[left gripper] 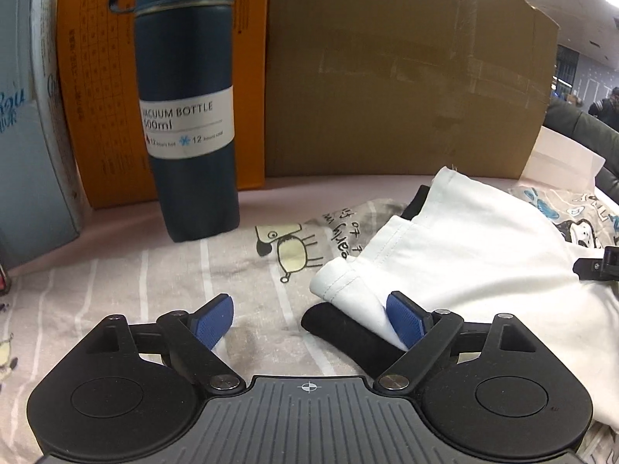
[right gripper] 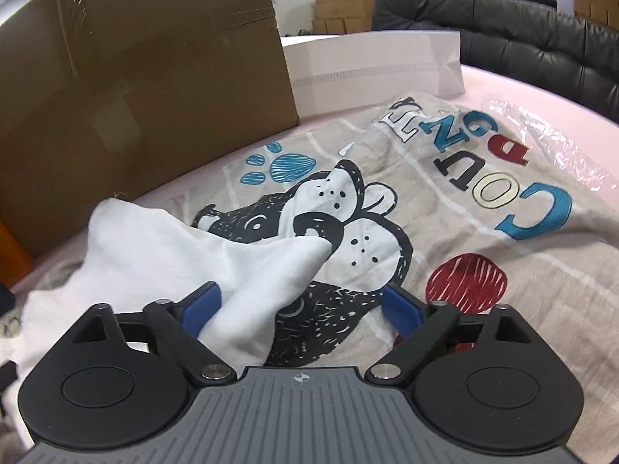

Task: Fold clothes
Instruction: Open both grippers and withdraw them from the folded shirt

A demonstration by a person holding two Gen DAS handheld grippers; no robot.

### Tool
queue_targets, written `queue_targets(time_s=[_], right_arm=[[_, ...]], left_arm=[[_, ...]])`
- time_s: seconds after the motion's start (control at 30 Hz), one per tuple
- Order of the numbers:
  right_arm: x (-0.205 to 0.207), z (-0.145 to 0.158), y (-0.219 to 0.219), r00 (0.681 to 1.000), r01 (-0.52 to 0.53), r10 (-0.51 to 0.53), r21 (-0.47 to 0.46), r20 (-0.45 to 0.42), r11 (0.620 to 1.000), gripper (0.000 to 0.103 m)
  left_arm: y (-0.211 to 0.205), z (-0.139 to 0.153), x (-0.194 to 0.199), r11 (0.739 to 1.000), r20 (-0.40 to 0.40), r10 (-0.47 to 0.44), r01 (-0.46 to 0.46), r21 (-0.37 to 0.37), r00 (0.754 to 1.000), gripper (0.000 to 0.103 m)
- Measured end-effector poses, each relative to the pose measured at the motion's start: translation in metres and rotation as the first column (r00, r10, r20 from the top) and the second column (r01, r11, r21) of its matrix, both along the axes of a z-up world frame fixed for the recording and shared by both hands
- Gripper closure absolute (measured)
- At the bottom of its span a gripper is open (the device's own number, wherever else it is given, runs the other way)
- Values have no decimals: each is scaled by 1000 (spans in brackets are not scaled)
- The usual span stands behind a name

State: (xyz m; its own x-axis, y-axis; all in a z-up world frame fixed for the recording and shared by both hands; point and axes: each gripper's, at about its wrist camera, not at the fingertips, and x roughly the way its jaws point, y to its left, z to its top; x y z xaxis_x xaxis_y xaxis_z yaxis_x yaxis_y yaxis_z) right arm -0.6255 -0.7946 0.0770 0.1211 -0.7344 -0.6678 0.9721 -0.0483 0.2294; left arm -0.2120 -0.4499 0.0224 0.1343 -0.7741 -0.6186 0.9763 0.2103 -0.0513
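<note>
Left wrist view: left gripper (left gripper: 309,319) and right gripper (right gripper: 301,309) both gape wide beside the white shirt (left gripper: 483,255); pinch opposite hems evenly before folding.

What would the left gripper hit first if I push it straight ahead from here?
Probably nothing at first: the left gripper is open over bare printed sheet. The white garment brushes its right side; the vacuum bottle stands left of the line.

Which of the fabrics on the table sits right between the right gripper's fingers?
The plain white garment: its corner lies between the open right gripper's fingers. The printed grey cloth with the bear and letters lies flat beneath it.
</note>
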Motion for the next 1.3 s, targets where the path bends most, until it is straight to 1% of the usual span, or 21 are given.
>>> queue_targets(time_s=[0.13,0.2,0.3,0.43,0.57,0.67,0.8,0.83,0.93,1.0,1.1,1.2,1.3], right_arm=[[-5,10,5,998,31,-31,6,54,1000,12],[-11,18,16,992,68,-69,14,109,998,11],[-11,37,42,990,81,-80,-11,116,997,11],[-6,72,82,994,39,-29,-85,105,996,5],[2,112,121,996,-31,45,-178,79,983,0],[9,140,155,996,-60,74,-252,46,966,0],[25,165,205,995,-70,44,-327,-86,943,0],[28,168,217,993,-77,42,-344,-108,936,0],[34,174,250,991,-110,72,-367,-116,924,0],[38,172,269,993,-105,79,-364,-84,925,0],[44,165,294,997,-76,72,-355,-26,932,0],[51,160,314,998,-57,61,-351,1,935,0],[55,161,330,998,-53,59,-351,5,935,0]], left_arm=[[6,17,-1,999,23,-3,4,-52,1000,14],[14,30,-3,996,30,-3,5,-84,1000,14],[30,49,-8,991,30,-8,12,-131,1000,13],[56,73,-16,979,19,-10,14,-202,1000,8],[88,101,-25,962,5,-29,29,-273,1000,3],[112,119,-33,947,20,-45,49,-316,999,0],[149,142,-40,927,52,-51,67,-369,997,0],[158,146,-41,923,64,-51,72,-377,997,0],[182,157,-43,922,103,-51,87,-377,993,0],[197,162,-43,922,132,-48,94,-376,990,0],[216,165,-39,923,154,-47,102,-372,987,0],[229,164,-36,926,136,-54,100,-364,989,0],[240,162,-32,930,110,-62,98,-355,992,0]])
